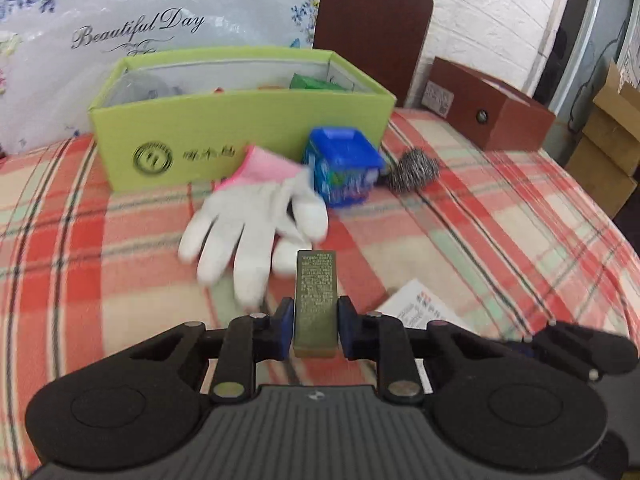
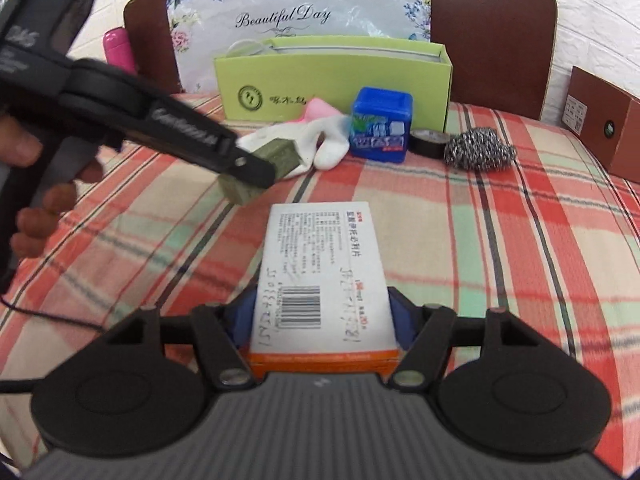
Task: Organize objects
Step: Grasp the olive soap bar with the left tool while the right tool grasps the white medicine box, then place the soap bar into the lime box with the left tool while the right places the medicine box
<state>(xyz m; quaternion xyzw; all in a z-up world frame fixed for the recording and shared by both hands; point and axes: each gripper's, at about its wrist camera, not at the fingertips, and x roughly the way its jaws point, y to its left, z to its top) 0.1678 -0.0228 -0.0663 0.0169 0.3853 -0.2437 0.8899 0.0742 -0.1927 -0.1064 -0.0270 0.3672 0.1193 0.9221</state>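
My left gripper (image 1: 315, 330) is shut on a narrow olive-green box (image 1: 315, 300) and holds it above the plaid tablecloth; it also shows in the right wrist view (image 2: 264, 170). My right gripper (image 2: 322, 316) is shut on a white medicine box with an orange edge (image 2: 322, 276). An open green box (image 1: 240, 120) stands at the back with items inside. In front of it lie a white glove with a pink cuff (image 1: 252, 220), a blue tub (image 1: 342, 166), a steel scourer (image 1: 414, 170) and a black tape roll (image 2: 430, 142).
A brown carton (image 1: 488, 110) sits at the right edge of the table. A floral plastic bag (image 1: 140, 28) and a wooden chair back (image 1: 372, 20) stand behind the green box. A pink bottle (image 2: 118, 50) is at the back left. Cardboard boxes (image 1: 608, 140) are stacked at far right.
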